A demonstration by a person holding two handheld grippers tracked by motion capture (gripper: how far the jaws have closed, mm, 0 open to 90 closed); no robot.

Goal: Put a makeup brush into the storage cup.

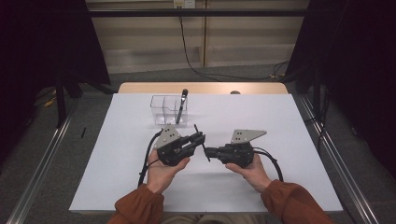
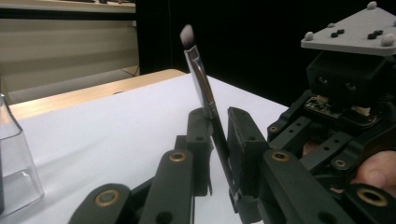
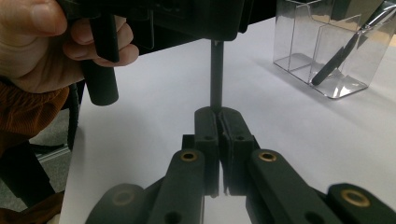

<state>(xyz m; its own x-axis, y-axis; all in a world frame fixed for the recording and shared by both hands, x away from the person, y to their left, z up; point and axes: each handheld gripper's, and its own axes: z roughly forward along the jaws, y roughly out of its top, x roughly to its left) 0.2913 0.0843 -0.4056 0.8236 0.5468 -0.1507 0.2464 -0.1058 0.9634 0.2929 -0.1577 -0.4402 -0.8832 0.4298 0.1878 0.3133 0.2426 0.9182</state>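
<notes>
The small makeup brush [image 2: 205, 93] sits between the two grippers above the white table [image 1: 116, 177], its long axis running up and away in the left gripper view, pale bristle tip [image 2: 187, 35] at the top, handle slanting down. The left gripper [image 1: 198, 138] has its jaws closed on the brush's shaft, one pad on each side. The right gripper [image 1: 211, 151] is clamped shut on the handle end [image 3: 216, 74], jaws pressed together around it. Both hands cradle their grippers from below, palms up, jaws pointing inward toward each other, orange sleeves [image 1: 140, 207] at the near table edge. Further back stands a clear plastic organizer [image 1: 163, 111] with compartments; a second, dark brush [image 1: 181, 106] leans in its right-hand compartment, sticking out above the rim.
</notes>
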